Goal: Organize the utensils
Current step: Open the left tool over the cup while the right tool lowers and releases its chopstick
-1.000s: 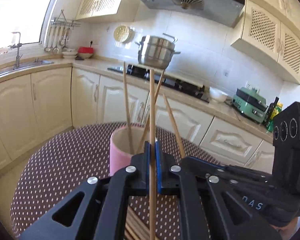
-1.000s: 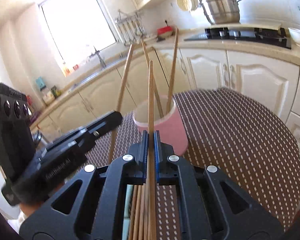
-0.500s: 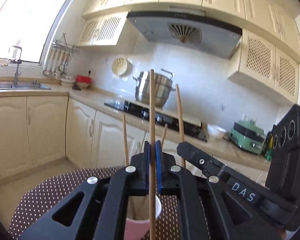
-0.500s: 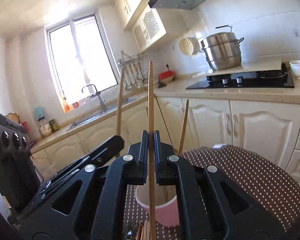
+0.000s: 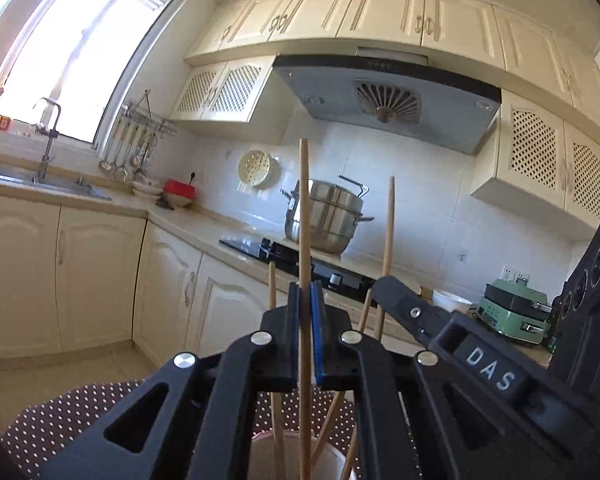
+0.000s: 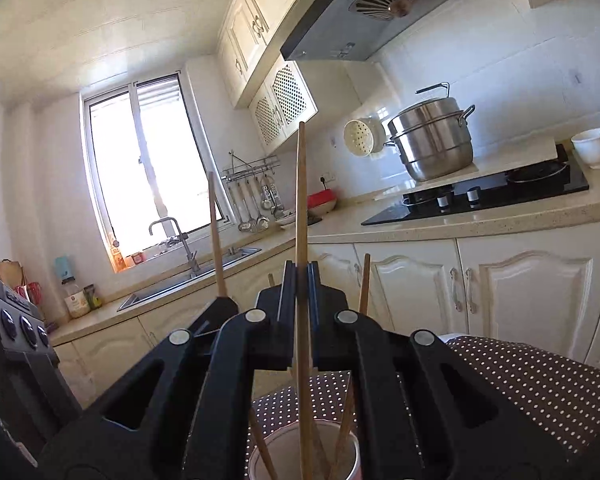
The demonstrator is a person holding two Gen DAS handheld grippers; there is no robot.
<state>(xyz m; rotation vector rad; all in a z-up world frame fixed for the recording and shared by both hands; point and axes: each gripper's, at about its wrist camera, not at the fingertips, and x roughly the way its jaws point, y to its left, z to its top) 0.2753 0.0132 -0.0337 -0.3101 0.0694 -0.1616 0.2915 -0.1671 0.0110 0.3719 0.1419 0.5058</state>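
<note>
Our left tongs [image 5: 305, 300] and right tongs [image 6: 301, 284] point level, each clamped on an upright chopstick [image 5: 304, 208] above the cup [image 6: 284, 452].

Two hand-held grippers are in view, the left hand-held gripper [image 5: 305, 300] and the right hand-held gripper [image 6: 301, 280], each pinching one wooden chopstick, the left's [image 5: 304, 216] and the right's [image 6: 301, 200]. One pink cup [image 6: 300, 456] stands on one dotted round table [image 6: 520, 372], with about three more chopsticks [image 6: 342, 436] leaning inside it (the black frames hide part of the rim, so the tally is unsure). One steel steamer pot [image 6: 432, 140], one white bowl [image 6: 594, 146], one range hood [image 5: 388, 100] and one green appliance [image 5: 514, 314] complete the count.
</note>
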